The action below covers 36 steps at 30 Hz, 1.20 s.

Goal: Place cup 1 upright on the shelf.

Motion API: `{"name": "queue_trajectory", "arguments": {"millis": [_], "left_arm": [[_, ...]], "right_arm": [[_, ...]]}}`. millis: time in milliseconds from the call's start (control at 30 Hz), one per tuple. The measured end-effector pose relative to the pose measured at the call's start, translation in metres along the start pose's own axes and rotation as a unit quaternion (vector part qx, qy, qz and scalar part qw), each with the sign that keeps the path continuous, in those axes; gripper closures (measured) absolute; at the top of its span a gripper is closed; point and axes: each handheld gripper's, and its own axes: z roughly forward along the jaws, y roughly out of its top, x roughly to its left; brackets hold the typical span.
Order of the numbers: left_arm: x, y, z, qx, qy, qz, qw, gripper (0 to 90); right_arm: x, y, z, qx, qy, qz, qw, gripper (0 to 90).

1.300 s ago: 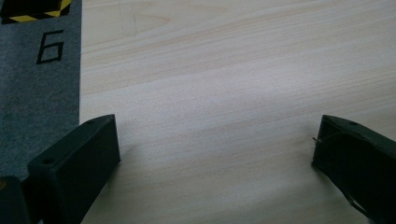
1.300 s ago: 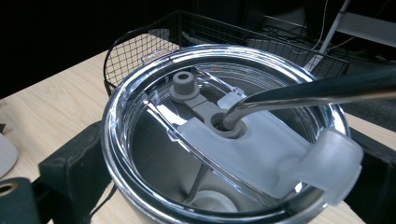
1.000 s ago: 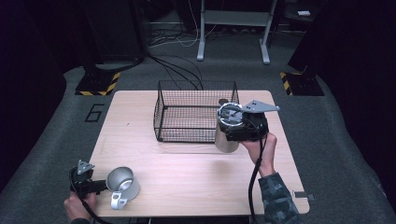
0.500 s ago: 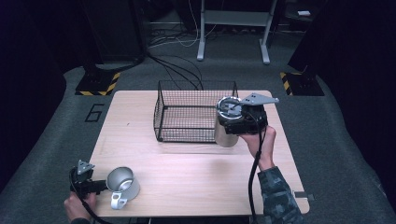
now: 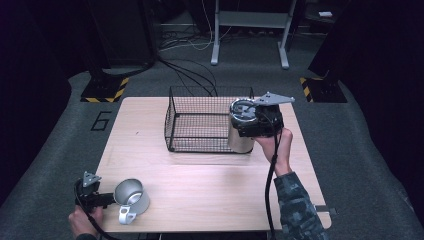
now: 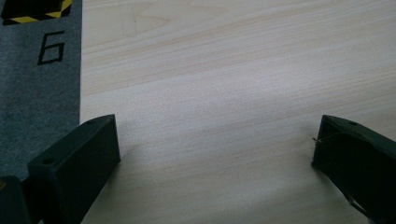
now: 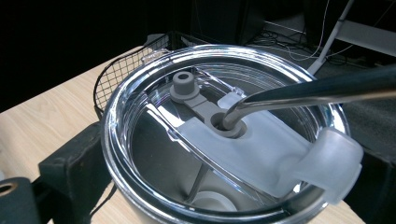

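Landmark: wire basket (image 5: 202,120), mid-table. Nearest the person, well short of it and to the left, left gripper (image 5: 96,199) sits low w/ jaws spread wide on nothing; a steel mug (image 5: 131,197) lies on its side just beside it. At the basket's right front corner, right gripper (image 5: 260,125) has its jaws clamped on the tumbler (image 5: 240,131), one each side of the body just under the clear lid (image 7: 224,126). Tumbler's lifted, near basket-rim height. Prob. heavy-ish, stiff, slick steel; grip the wall, not the lid or straw (image 7: 308,88).
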Motion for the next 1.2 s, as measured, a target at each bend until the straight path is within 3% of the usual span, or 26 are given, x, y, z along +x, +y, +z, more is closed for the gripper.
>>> {"name": "queue_trajectory", "arguments": {"millis": [767,1200], "left_arm": [[0.0,0.0,-0.001,0.006,-0.002,0.003,1.0,0.4],[0.0,0.0,-0.001,0.007,-0.002,0.004,1.0,0.4]], "right_arm": [[-0.009,0.027,0.016,-0.002,-0.006,-0.016,0.9998,3.5],[-0.014,0.032,0.031,0.0,-0.016,-0.006,0.9999,3.5]]}}
